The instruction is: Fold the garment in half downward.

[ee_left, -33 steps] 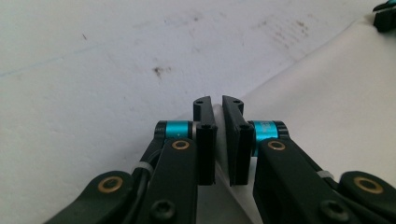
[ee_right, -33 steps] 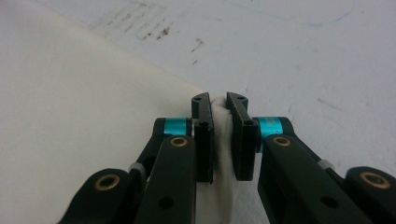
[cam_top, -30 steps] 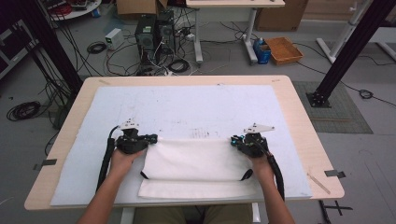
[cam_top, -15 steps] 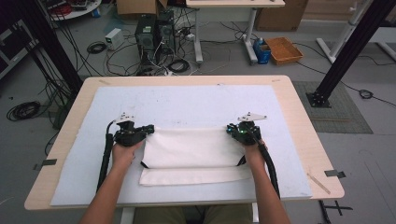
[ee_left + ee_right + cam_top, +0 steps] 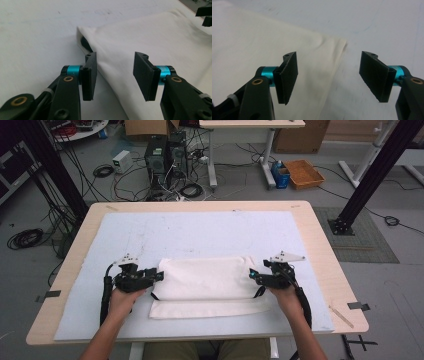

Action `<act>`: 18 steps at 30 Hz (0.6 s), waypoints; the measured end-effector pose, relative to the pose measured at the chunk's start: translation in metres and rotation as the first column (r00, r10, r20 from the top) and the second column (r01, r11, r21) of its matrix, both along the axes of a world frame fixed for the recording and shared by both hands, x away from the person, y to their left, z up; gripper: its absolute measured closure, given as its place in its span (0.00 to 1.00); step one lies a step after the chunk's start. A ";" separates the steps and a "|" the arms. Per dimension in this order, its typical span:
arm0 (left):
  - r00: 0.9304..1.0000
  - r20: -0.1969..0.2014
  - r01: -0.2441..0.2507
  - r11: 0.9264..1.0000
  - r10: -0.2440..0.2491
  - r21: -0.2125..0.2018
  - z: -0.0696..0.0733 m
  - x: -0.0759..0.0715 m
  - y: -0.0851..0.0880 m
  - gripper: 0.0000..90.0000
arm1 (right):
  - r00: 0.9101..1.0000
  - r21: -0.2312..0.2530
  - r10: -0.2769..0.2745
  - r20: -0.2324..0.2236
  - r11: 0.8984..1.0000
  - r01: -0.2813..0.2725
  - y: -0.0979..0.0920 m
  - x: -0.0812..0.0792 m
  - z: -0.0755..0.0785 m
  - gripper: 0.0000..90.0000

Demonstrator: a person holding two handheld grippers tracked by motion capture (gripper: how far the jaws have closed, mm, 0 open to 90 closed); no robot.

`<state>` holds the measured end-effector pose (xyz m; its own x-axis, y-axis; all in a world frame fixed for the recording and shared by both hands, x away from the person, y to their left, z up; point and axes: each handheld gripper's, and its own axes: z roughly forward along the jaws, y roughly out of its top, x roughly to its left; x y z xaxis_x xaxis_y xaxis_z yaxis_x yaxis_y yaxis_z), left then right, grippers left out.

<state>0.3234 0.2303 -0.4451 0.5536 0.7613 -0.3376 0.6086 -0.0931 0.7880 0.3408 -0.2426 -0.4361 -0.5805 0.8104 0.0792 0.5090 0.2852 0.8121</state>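
The cream rectangular cloth (image 5: 207, 282) is lying folded on the white-covered tabletop (image 5: 200, 232), and the left tool (image 5: 156, 276) and right tool (image 5: 254, 277), jaws just opening off its side edges, are gripping nothing; further folding appears to be remaining.

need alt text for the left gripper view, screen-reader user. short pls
The left gripper hovers with its two black jaws open over the edge of a folded cream cloth, the pads not pressing on it; the jaws have just been opening. The cloth lies on a pale mat, with a dark strap peeking from under its fold.
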 end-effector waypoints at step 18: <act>0.993 0.041 0.109 0.994 -0.110 0.009 -0.004 -0.035 0.005 0.97 | 0.989 0.008 0.120 -0.085 0.993 -0.120 -0.016 -0.039 -0.010 0.92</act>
